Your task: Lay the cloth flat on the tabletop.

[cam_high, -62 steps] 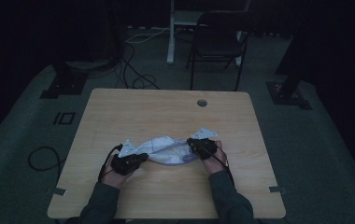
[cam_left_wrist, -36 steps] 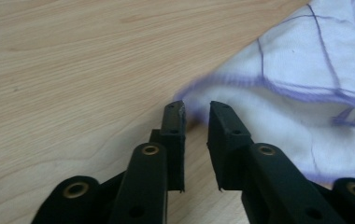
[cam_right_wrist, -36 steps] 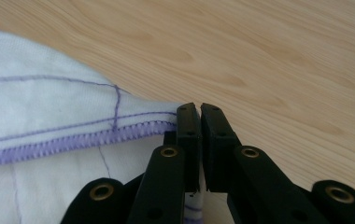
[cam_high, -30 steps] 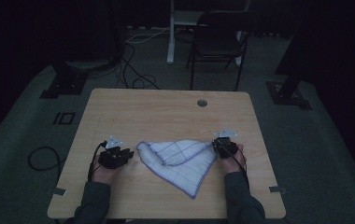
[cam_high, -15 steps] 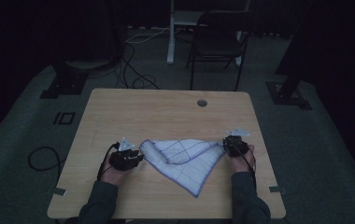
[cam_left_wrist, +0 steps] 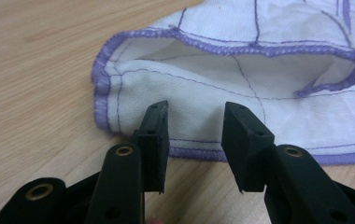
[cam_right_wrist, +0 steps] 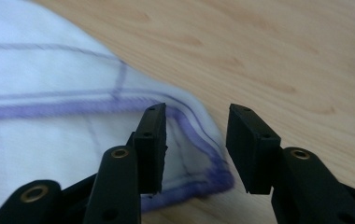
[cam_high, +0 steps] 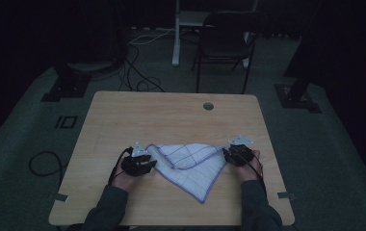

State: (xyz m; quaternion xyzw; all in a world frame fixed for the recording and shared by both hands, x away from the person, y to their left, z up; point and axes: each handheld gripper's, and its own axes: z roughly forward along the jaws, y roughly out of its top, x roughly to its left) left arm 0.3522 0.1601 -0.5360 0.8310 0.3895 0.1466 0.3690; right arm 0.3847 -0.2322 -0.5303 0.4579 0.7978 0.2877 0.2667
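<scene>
- Cloth [cam_high: 190, 166] lies folded on the table [cam_high: 171, 115], between both grippers
- Left gripper [cam_left_wrist: 195, 135] and right gripper [cam_right_wrist: 196, 140]: jaws just opened, apart (nothing clamped)
- Back off level, so corners stay flat

Both forearms come in over the near edge of the desk [cam_high: 123, 115], sleeves dark, hands set well apart. The left hand [cam_high: 123, 177] holds the left tool [cam_high: 145, 161] low toward the near left part of the desk, pointing inward to the right. The right hand [cam_high: 249, 168] holds the right tool [cam_high: 229, 155] near the right edge, pointing inward to the left. Both tools' jaws stand apart, having just been opening, with a clear gap between the pads.
</scene>
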